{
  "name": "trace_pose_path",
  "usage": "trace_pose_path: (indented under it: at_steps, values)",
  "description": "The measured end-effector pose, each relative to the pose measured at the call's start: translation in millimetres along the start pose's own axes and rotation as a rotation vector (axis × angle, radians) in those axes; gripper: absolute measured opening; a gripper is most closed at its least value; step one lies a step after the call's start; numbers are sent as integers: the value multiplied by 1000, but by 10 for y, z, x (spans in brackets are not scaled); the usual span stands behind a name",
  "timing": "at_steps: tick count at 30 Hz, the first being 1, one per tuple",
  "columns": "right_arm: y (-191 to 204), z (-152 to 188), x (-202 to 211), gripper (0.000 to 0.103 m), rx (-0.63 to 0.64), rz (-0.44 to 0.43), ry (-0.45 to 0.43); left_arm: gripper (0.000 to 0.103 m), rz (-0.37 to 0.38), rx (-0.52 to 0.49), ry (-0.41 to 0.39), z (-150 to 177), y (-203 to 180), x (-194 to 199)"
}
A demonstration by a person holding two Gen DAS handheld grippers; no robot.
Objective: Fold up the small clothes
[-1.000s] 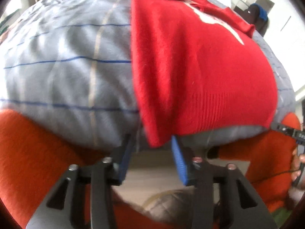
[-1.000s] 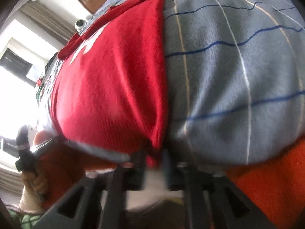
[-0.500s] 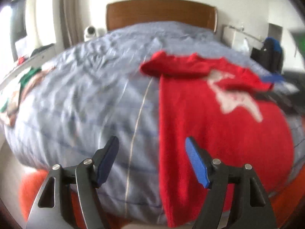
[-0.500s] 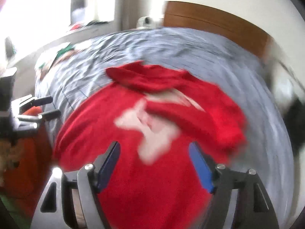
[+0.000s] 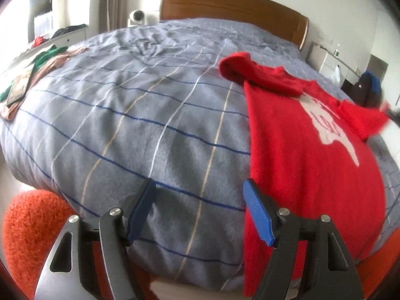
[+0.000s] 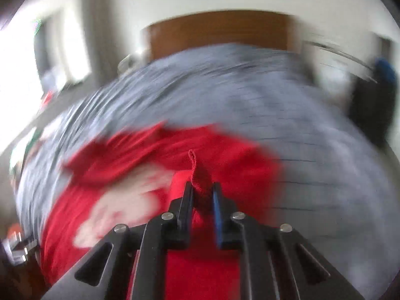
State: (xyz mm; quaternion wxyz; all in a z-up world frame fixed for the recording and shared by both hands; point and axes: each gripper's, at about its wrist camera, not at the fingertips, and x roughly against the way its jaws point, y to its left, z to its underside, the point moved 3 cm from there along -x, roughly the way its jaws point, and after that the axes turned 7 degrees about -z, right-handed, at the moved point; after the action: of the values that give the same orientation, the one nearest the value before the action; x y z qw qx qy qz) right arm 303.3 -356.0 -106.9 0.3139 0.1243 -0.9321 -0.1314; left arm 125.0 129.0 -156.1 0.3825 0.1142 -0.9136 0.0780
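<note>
A small red sweater (image 5: 307,145) with a white print lies spread on the grey checked bedspread (image 5: 140,115), its hem hanging over the near edge. My left gripper (image 5: 200,207) is open and empty above the bed's near edge, just left of the sweater. My right gripper (image 6: 202,195) is shut on a fold of the red sweater (image 6: 200,172), a sleeve or edge, held above the garment's body (image 6: 120,200). The right wrist view is heavily blurred. In the left wrist view the lifted right sleeve (image 5: 362,117) shows at the far right.
A wooden headboard (image 5: 232,5) stands at the far end. Other clothes (image 5: 30,75) lie at the bed's left edge. An orange furry cushion (image 5: 27,227) sits below the bed's near edge. A white nightstand (image 5: 325,60) and a dark bag (image 5: 370,90) stand at right.
Both grippers let go of the hem and rose from the bed's edge. The left stayed open. The right moved over the sweater and shut on a fold of it.
</note>
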Motion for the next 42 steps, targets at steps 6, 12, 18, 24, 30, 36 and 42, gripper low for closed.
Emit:
trace_pose_path:
  at_steps: [6,12,18,24,30,36,42]
  values:
    - [-1722,404,740,14,-341,184,-40,74,-38,-29,-9,60,-67,-2]
    - [-2247,952,773,21,-615,43,-81,74,-63,-42,-15,78,-114,-2]
    - [-2426,1107,720,44,-836,-143,-154,74,-69,-46,-17,86,-120,-7]
    - [-2352,1012,739,5,-793,-5,2,74,-70,-53,-14,106,-93,27]
    - [-2507,921,1152,5,-652,202,0,75,-62,-42,-6,103,-62,32]
    - [-2687,1289,1053,4,-663,250,33,75,-71,-62,-8,109,-90,25]
    - [-2693,1325,1046,4,-632,219,-6,75,-73,-61,-6,108,-81,26]
